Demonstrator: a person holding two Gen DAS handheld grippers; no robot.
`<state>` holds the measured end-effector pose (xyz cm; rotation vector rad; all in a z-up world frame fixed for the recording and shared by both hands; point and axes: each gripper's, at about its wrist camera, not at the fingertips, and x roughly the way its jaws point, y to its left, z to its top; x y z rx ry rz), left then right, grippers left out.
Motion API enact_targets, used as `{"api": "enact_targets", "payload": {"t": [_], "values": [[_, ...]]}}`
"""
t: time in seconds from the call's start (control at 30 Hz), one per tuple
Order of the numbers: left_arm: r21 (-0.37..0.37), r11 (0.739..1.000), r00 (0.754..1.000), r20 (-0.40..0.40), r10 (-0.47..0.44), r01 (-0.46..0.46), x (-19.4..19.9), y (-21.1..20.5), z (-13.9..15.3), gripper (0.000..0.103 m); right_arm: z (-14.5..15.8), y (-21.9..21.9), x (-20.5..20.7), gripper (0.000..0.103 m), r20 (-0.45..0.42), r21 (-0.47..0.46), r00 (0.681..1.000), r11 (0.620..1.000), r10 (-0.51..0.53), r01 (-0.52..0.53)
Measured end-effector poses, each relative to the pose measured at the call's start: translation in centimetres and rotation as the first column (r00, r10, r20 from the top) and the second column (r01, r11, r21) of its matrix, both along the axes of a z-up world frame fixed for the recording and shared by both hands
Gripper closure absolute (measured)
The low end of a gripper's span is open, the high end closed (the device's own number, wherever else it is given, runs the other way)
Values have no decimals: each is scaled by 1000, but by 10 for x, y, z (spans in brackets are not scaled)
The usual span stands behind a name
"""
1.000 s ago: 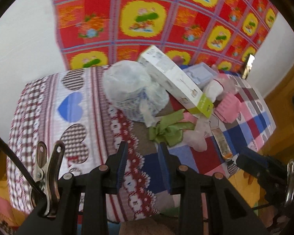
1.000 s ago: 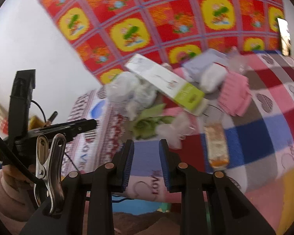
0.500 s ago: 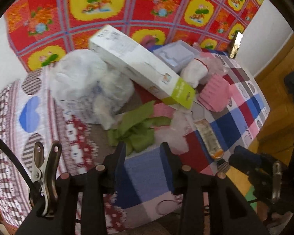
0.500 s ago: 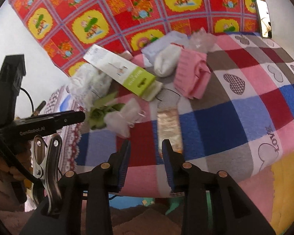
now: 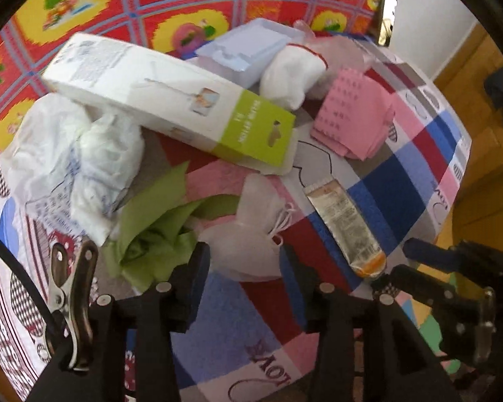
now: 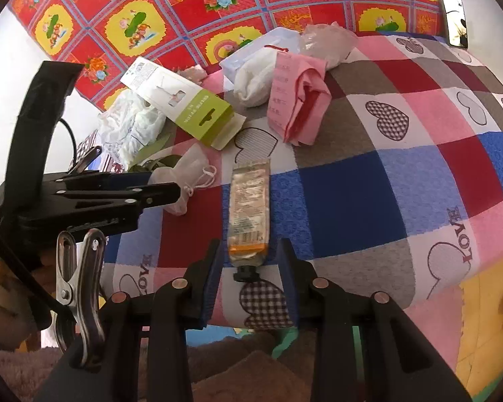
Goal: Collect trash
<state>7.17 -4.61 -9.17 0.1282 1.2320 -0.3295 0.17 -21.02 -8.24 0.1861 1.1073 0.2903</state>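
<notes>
Trash lies on a table under a patchwork heart cloth (image 6: 369, 184). My left gripper (image 5: 244, 268) hangs close over a translucent drawstring pouch (image 5: 248, 241). Its jaws are opening, with the pouch between the fingertips. Beside the pouch lie crumpled green paper (image 5: 157, 227), a white plastic bag (image 5: 70, 154) and a white and green box (image 5: 171, 100). My right gripper (image 6: 249, 261) stands open astride the capped end of a flattened tube (image 6: 249, 207), its pads clear of the tube. The left gripper (image 6: 164, 191) shows side-on in the right wrist view.
A pink paper packet (image 6: 295, 100), a white cloth bundle (image 6: 251, 80), a pale plastic tray (image 5: 248, 50) and a clear bag (image 6: 328, 43) sit farther back. A red and yellow floral cloth (image 6: 184, 6) hangs behind. The table's front edge is right under both grippers.
Both grippers have come down and closer to the trash. The left one swung right from the white bag to the pouch, jaws widening. The right one moved onto the tube's cap end.
</notes>
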Motion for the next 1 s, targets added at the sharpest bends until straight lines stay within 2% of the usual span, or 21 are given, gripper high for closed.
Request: {"api": "enact_targets", "payload": {"t": [0.33,0.53,0.57,0.77,0.87,1.0], "values": [[44,998,999,-12,49,-49,13,-14,-19,57,-5,-10,0,69,-16,13,1000,1000,-10,11],[89,995,999,29,35,-37,16,-29,-22,57,-5,-12,1,69,-21,13,1000,1000,-18,18],[87,996,999,30,34,-37,16,-29,-22,60,-5,-11,1,69,-24,15,1000,1000,-18,19],[40,999,999,20,35,-35,19,-30,-21,81,-3,-2,4,69,-29,1,1000,1000,-6,6],[-17,999,999,-7,52,-52,19,-20,-16,86,-2,4,4,69,-33,-4,999,1000,-3,3],[-64,996,998,-4,67,-67,11,-5,-1,87,-3,12,7,67,-36,-10,999,1000,-5,4]]}}
